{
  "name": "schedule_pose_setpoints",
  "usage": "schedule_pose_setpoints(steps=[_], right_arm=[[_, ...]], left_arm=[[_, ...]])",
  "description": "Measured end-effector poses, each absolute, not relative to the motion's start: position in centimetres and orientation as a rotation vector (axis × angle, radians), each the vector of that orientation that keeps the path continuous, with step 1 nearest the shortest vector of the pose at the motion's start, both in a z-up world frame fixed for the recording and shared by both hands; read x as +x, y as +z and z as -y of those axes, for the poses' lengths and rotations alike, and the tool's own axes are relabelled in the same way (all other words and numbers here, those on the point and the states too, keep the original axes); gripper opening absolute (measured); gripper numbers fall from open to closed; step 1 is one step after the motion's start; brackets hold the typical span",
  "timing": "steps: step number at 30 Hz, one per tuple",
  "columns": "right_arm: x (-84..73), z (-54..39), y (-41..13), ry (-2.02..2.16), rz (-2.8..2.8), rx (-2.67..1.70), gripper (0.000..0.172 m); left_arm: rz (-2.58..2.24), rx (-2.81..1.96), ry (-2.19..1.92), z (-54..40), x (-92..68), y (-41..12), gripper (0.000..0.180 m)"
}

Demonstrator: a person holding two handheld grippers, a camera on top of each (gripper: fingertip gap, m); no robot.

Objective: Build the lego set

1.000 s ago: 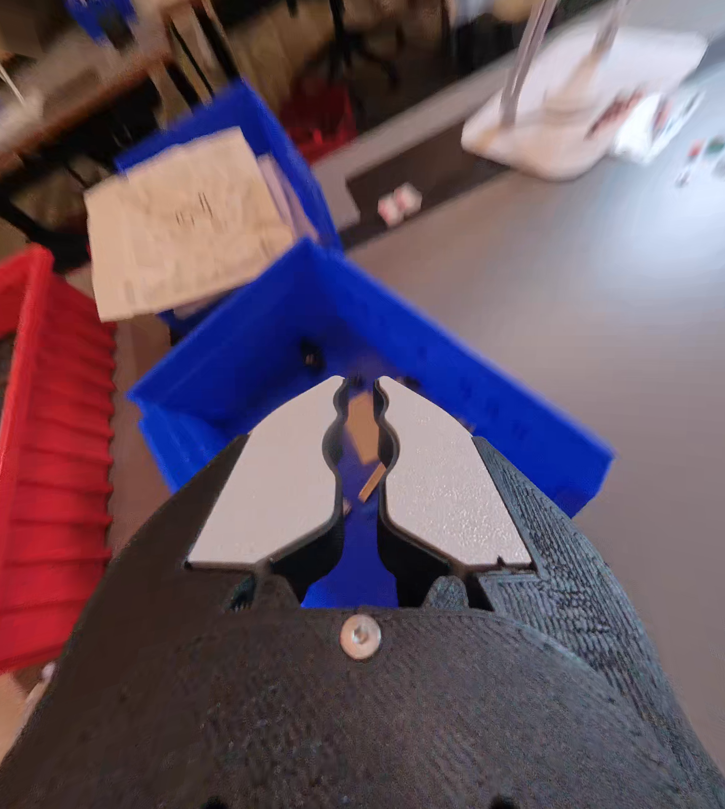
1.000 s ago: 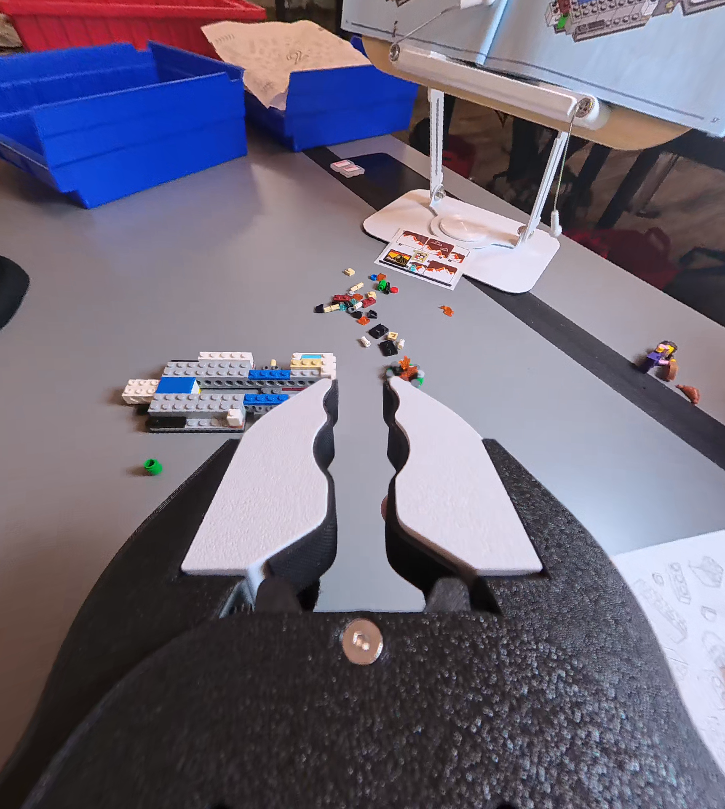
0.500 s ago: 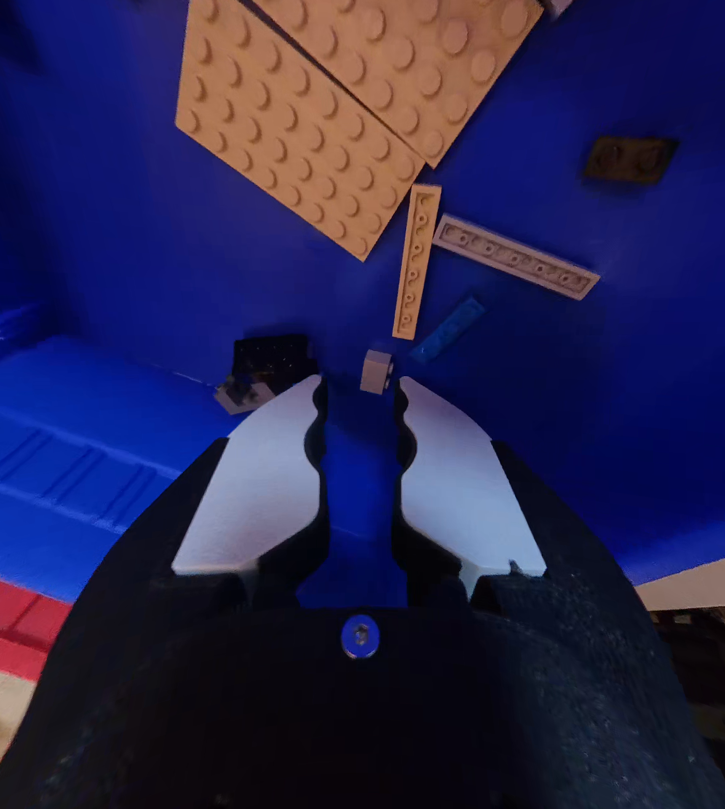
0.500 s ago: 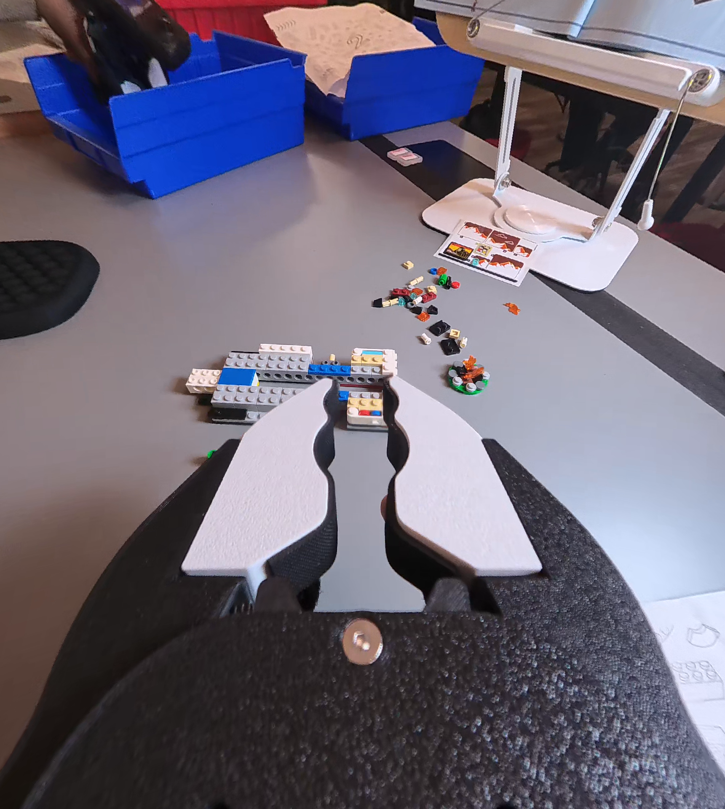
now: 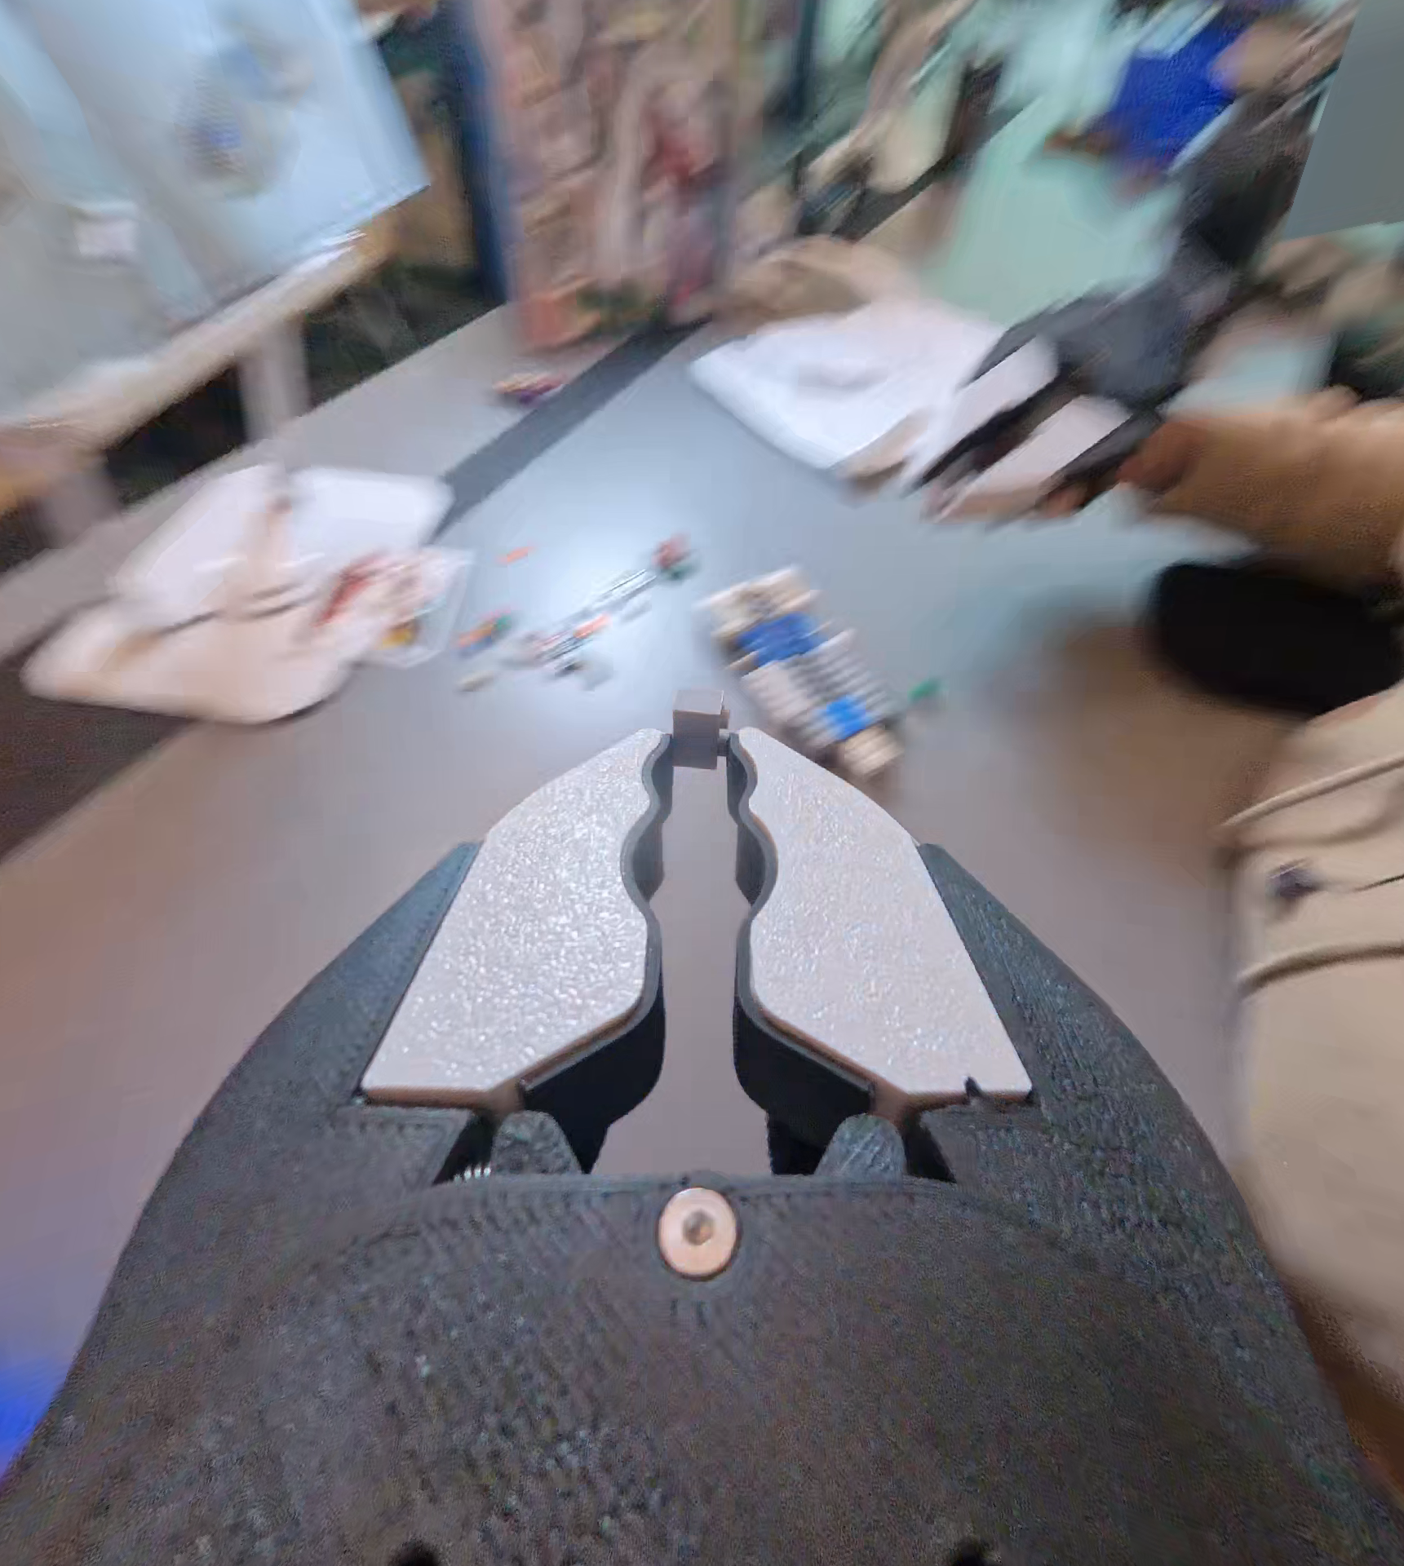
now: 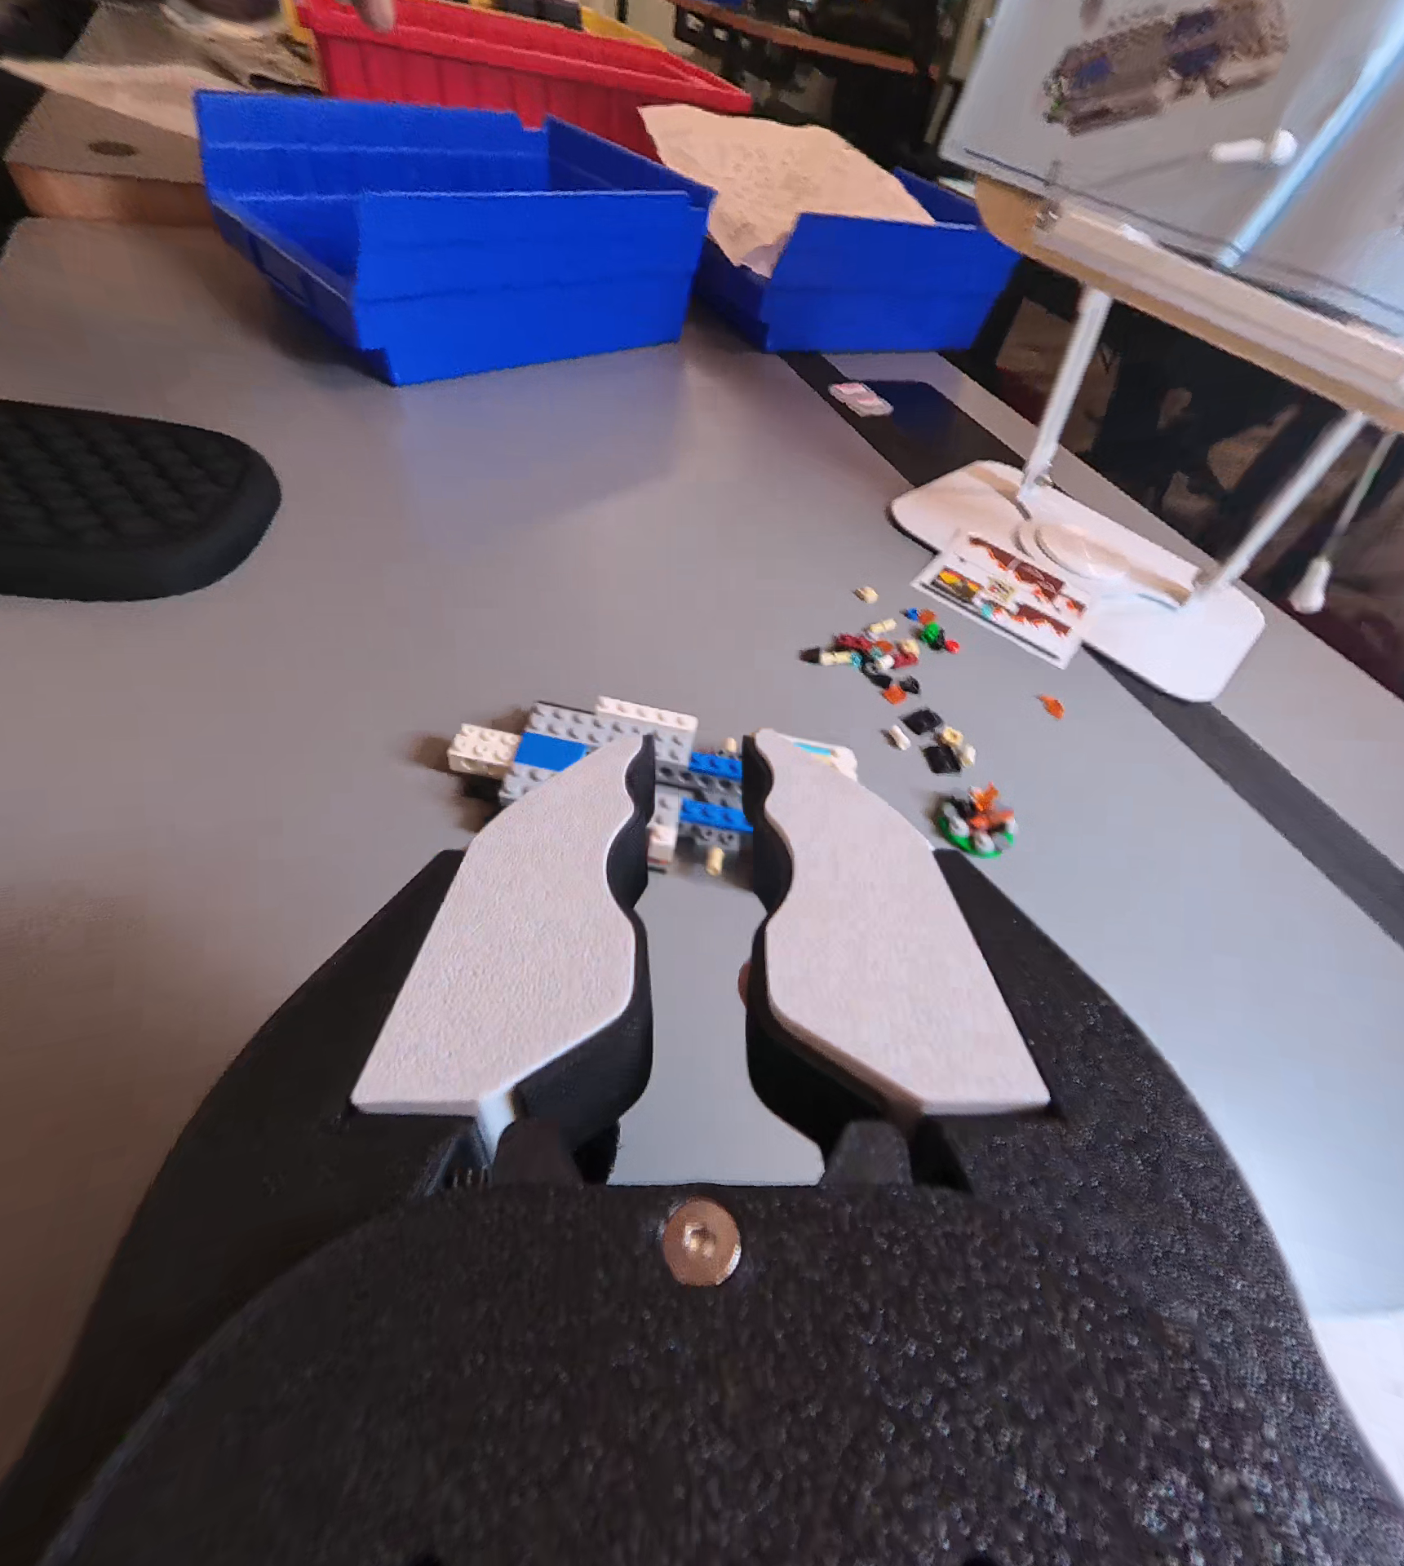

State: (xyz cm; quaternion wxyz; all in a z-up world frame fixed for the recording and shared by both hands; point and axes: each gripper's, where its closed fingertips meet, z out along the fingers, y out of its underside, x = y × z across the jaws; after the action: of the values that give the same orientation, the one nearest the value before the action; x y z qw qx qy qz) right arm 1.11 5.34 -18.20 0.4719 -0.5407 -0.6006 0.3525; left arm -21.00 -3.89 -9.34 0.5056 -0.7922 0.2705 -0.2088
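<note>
My left gripper (image 5: 698,747) is shut on a small grey brick (image 5: 698,727), pinched at the very fingertips and held above the grey table (image 5: 257,890). The left wrist view is blurred by motion. Beyond the brick lies a grey, blue and white brick build (image 5: 800,669). My right gripper (image 6: 696,746) is open and empty, and hovers just over the same build (image 6: 596,729); blue and grey bricks show between its fingers. It also shows in the left wrist view (image 5: 1012,449), held by a hand (image 5: 1274,474).
Two blue bins (image 6: 461,246) (image 6: 859,280) and a red bin (image 6: 512,68) stand at the far side. A black pad (image 6: 71,500) lies at the left. Small loose pieces (image 6: 885,652), a green round piece (image 6: 974,822), a sticker sheet (image 6: 1003,602) and a white stand base (image 6: 1173,627) lie at the right. My hands' fingertips stand some 25 cm from each other.
My left gripper opened inside the blue bin, shut on the small grey brick, and swung out over the table with it. My right gripper moved forward over the build, still open.
</note>
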Motion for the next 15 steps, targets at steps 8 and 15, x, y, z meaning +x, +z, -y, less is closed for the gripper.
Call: schedule_pose_setpoints(steps=[8,15], right_arm=[[-1.5,0.2,-18.1,0.698,1.711,-1.065,0.024],[-1.3,-0.1,-18.2,0.68,1.708,-1.04,0.025]], left_arm=[[-0.663,-1.912,-1.319,1.0,-2.2,-16.5,0.012],[-0.668,-1.946,-1.447,0.6,0.2,-17.9,0.012]])
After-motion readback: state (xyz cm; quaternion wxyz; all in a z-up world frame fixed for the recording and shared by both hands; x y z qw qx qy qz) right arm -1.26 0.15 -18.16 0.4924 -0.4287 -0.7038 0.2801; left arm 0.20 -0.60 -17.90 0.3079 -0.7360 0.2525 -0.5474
